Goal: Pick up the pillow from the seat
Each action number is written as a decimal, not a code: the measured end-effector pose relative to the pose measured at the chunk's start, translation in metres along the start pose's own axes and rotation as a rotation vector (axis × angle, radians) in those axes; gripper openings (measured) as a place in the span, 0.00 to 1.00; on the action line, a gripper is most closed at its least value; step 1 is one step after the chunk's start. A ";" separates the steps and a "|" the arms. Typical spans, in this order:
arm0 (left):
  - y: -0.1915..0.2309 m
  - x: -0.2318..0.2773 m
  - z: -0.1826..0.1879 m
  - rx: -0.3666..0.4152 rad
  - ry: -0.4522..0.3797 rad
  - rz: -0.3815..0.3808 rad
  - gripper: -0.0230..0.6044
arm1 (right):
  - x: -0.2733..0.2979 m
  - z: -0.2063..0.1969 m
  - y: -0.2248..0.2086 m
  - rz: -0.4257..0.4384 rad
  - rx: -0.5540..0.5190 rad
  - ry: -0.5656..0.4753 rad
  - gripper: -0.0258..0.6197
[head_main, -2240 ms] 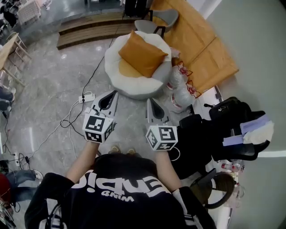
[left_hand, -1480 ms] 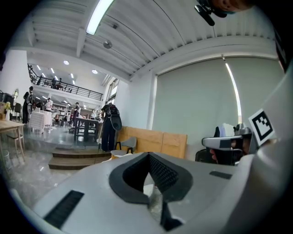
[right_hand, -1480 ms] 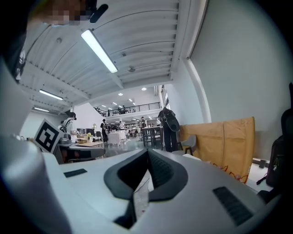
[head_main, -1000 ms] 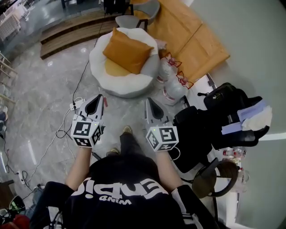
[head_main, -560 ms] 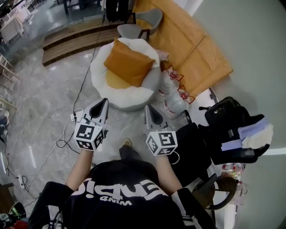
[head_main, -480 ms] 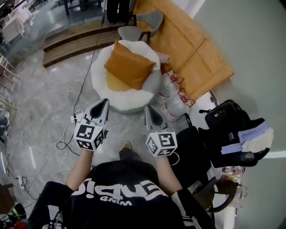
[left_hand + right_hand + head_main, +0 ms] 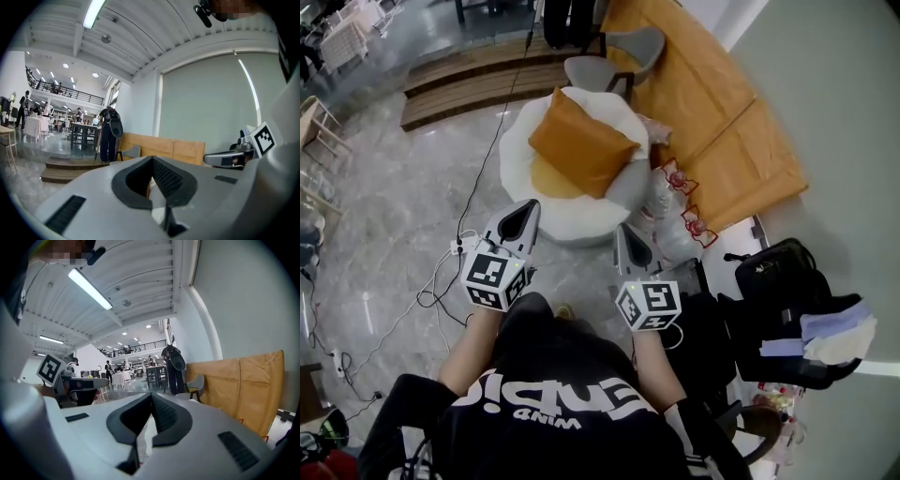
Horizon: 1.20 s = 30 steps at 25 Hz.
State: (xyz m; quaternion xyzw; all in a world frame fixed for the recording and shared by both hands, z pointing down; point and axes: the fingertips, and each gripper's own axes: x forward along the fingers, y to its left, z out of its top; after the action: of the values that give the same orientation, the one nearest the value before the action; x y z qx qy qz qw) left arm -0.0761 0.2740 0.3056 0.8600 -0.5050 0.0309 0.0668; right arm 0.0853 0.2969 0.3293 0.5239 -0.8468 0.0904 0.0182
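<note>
Approach nearly done: both grippers near the seat's front rim, pillow untouched.

Far left, a white power strip (image 7: 461,246) and black cables (image 7: 431,281) trail over the grey marble floor (image 7: 384,187), which is otherwise open for walking. The left gripper (image 7: 528,208) has its jaws pressed together with nothing between them. The person has stepped in over the last second, so the round white cushioned seat (image 7: 581,216) now lies just ahead of both tips. The orange square fabric pillow (image 7: 581,145) rests tilted on the seat's back half. The right gripper (image 7: 624,230) likewise has its jaws closed and empty. The right flank is tight: clear plastic bags with red print (image 7: 670,202) crowd the seat's edge, with a black bag (image 7: 769,272) beyond. I judge the jaws must open before any grasp.
</note>
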 end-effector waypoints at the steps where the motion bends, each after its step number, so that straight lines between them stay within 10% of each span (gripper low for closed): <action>1: 0.002 0.003 -0.001 -0.002 0.007 0.004 0.05 | 0.004 -0.001 -0.003 0.005 0.003 0.008 0.07; 30: 0.159 0.173 0.025 -0.066 0.006 -0.134 0.05 | 0.226 0.019 -0.030 -0.047 -0.005 0.050 0.07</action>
State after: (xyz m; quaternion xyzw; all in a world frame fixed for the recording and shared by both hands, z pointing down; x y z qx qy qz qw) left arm -0.1309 0.0447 0.3151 0.8890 -0.4469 0.0124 0.0986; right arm 0.0114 0.0811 0.3433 0.5410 -0.8338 0.1010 0.0428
